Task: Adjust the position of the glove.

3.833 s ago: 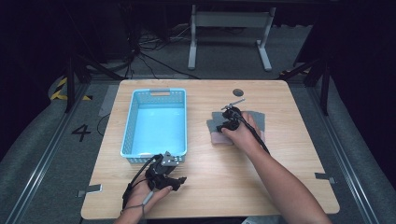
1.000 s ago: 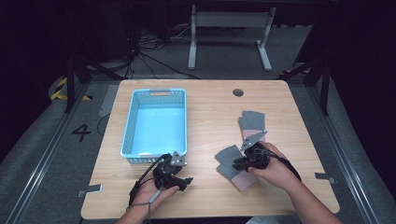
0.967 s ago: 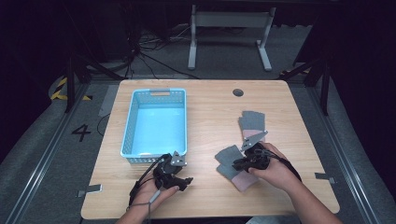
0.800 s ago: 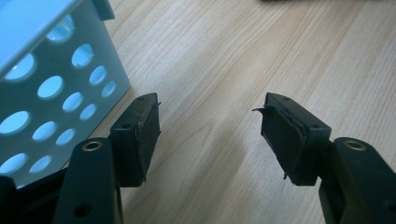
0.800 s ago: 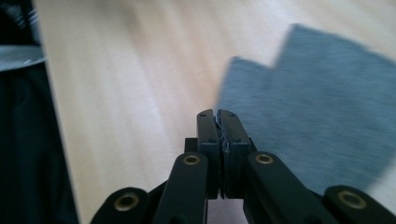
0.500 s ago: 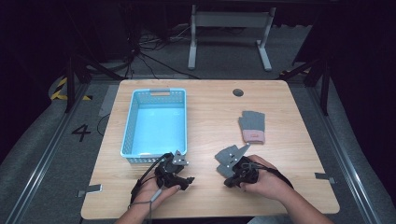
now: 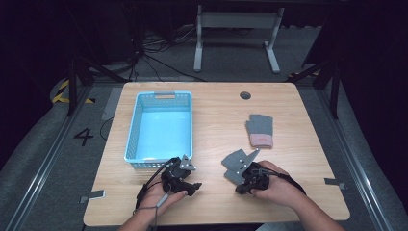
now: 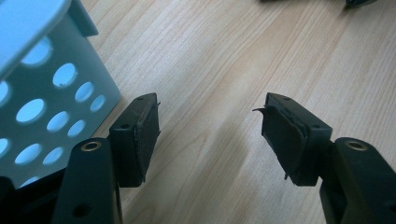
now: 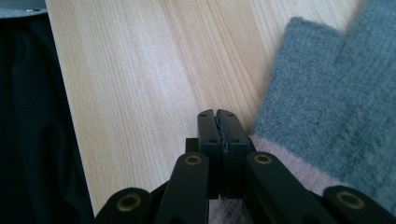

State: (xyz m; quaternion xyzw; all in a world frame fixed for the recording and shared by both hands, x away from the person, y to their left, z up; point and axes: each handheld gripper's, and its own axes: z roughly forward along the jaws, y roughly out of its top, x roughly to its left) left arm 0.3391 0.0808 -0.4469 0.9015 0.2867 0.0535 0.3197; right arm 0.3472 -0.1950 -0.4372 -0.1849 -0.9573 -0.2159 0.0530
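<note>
My right claw (image 7: 240, 185), jaws pressed together apparently on the near glove's (image 7: 235, 162) cuff, sits right of the basket (image 7: 139, 120); my left claw (image 8: 210, 133) gapes empty.

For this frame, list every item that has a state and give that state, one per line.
Left gripper: open, nothing between its jaws, beside the basket.
Right gripper: shut on near glove's cuff.
Basket: upright, empty.
Near glove: gripped, on the table.
Far glove: lying flat, untouched.
</note>
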